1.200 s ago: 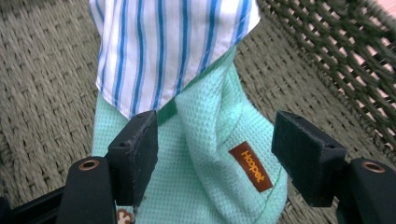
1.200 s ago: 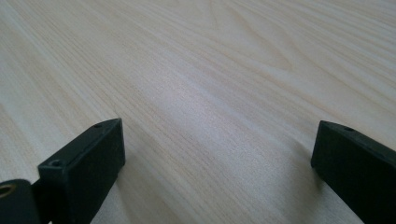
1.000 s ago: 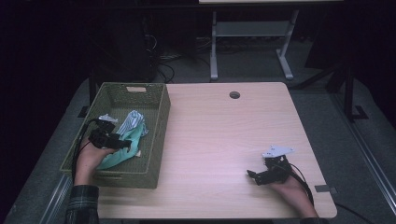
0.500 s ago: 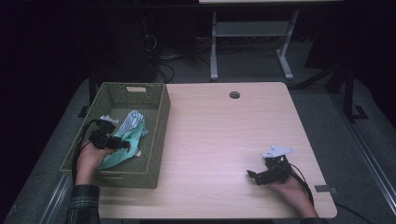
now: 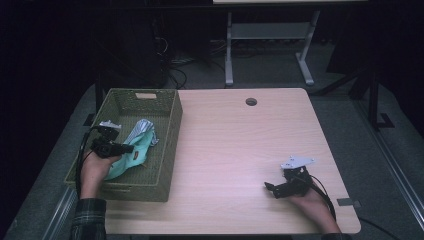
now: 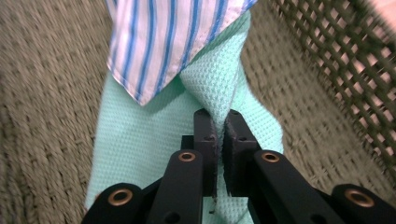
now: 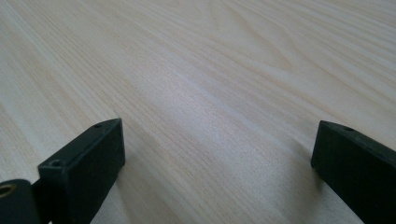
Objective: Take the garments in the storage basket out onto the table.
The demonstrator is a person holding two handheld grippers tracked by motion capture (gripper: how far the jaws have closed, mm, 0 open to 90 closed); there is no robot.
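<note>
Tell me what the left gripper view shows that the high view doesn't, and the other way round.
Left gripper view: the left hand-held gripper has its black jaws pinched shut on a raised fold of the mint-green waffle-weave cloth, with its texture and the hemmed corner of the blue-and-white striped cloth lying over it.

High view: the light wooden table, the right hand-held gripper resting open on it, and the floor beyond.

Both: the two cloths inside the green woven basket.

The basket (image 5: 165, 145) was olive green, the cloth (image 6: 140, 140) mint with a waffle weave, the second cloth (image 6: 163, 37) white with blue stripes, the jaws black, and the table (image 5: 240, 150) pale wood.
</note>
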